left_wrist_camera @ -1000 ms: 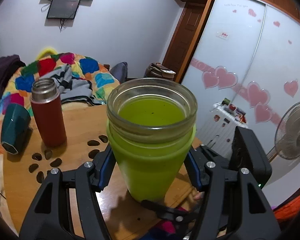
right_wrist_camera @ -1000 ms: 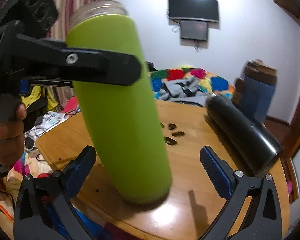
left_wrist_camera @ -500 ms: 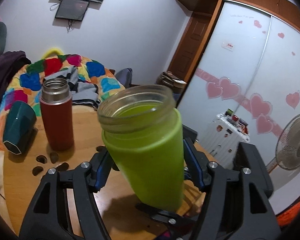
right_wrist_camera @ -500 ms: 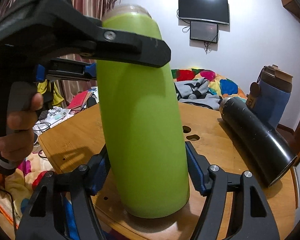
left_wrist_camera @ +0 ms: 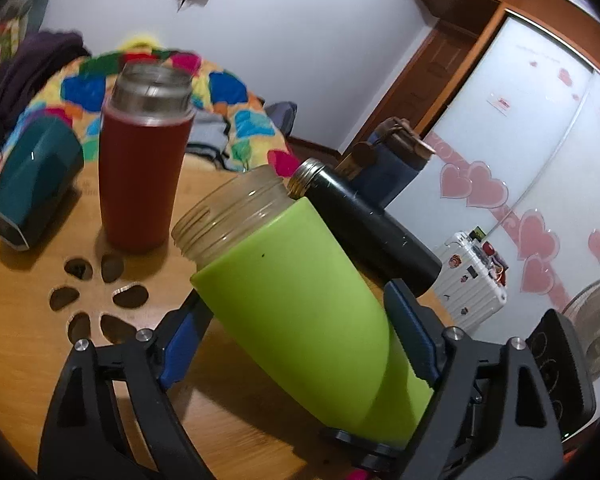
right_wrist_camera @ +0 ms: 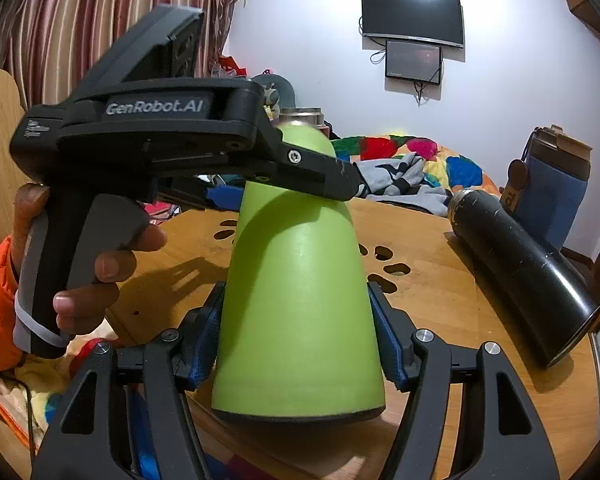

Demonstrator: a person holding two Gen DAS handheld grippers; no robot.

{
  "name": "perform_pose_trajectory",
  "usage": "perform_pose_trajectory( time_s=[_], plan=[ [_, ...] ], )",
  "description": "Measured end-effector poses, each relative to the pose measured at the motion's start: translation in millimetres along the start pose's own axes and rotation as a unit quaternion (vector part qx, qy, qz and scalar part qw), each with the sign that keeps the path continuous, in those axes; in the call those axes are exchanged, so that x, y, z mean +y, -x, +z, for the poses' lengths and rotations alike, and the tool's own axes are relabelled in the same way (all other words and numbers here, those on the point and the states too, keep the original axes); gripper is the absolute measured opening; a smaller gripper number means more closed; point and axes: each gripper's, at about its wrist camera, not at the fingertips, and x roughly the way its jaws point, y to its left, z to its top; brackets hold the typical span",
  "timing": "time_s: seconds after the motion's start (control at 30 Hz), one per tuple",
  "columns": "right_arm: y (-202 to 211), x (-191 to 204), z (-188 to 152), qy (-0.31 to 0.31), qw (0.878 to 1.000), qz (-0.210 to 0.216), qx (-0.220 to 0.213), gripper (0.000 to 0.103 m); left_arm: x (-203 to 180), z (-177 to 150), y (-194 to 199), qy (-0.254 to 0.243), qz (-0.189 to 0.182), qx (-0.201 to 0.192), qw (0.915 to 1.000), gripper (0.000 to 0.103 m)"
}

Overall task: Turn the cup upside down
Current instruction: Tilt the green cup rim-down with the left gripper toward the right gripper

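The green cup point(left_wrist_camera: 300, 312) has a clear glass threaded mouth and is tilted, its mouth leaning away over the wooden table point(left_wrist_camera: 28, 344). My left gripper point(left_wrist_camera: 296, 340) is shut on the cup's body. In the right wrist view the same green cup point(right_wrist_camera: 296, 304) is seen from its base end, and my right gripper point(right_wrist_camera: 300, 344) is shut on its lower part. The left gripper's body and the hand that holds it show there at upper left, gripping the cup higher up.
A red flask point(left_wrist_camera: 140, 168) stands upright behind the cup. A teal cup point(left_wrist_camera: 32, 184) lies on its side at the left. A black bottle point(right_wrist_camera: 524, 276) lies on the table at the right, with a blue tumbler point(right_wrist_camera: 552, 188) behind it. Leaf-shaped holes point(left_wrist_camera: 96, 296) pierce the tabletop.
The cup stood upright in the left gripper; the right gripper closed on its lower part, and the cup has tipped over so that its mouth leans away.
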Motion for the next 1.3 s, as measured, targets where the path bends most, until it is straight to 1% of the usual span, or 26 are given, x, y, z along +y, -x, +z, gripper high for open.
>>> perform_pose_trajectory(
  time_s=[0.17,0.27,0.4,0.43,0.5,0.53,0.6,0.73,0.8,0.83,0.93,1.03,1.1,1.3],
  plan=[
    [-1,-1,-1,-0.005,1.0,0.005,0.003,0.062,8,-1,-7,0.021,0.005,0.014,0.9997,0.091],
    [-2,-1,-1,-0.007,1.0,0.007,0.006,0.062,13,-4,-11,0.04,0.018,0.022,0.9988,0.093],
    [-3,0,-2,-0.007,1.0,0.01,0.008,0.062,23,-6,-16,0.067,0.018,0.04,0.9968,0.094],
    [-4,0,-3,-0.006,1.0,0.01,0.009,0.062,23,-6,-15,0.064,0.027,0.039,0.9968,0.095],
    [-5,-2,-3,-0.009,1.0,0.007,0.01,0.062,13,-7,-9,0.016,0.072,0.018,0.9971,0.096],
    [-5,-3,-3,-0.014,1.0,0.008,0.01,0.062,8,-8,-6,-0.005,0.087,0.007,0.9962,0.097],
    [-4,-7,-3,-0.022,1.0,0.007,0.01,0.062,-1,-8,1,-0.035,0.097,-0.012,0.9946,0.1],
    [-4,-9,-2,-0.026,1.0,0.001,0.012,0.062,-18,-9,11,-0.083,0.109,-0.036,0.9899,0.1],
    [-5,-10,-4,-0.032,0.999,0.0,0.025,0.063,-23,-10,14,-0.097,0.106,-0.038,0.9888,0.1],
    [-8,-12,-7,-0.038,0.999,0.003,0.035,0.063,-24,-11,15,-0.1,0.102,-0.038,0.989,0.1],
    [-9,-17,-19,-0.057,0.997,0.007,0.046,0.064,-26,-16,17,-0.102,0.097,-0.038,0.9893,0.1],
    [-3,-21,-22,-0.068,0.997,-0.005,0.038,0.063,-28,-20,22,-0.105,0.095,-0.041,0.989,0.1],
    [-1,-22,-22,-0.068,0.997,-0.016,0.033,0.063,-30,-22,25,-0.105,0.087,-0.041,0.9898,0.1],
    [22,-12,-11,-0.043,0.998,-0.053,-0.013,0.062,-40,-25,34,-0.115,0.064,-0.04,0.9905,0.1]
  ],
)
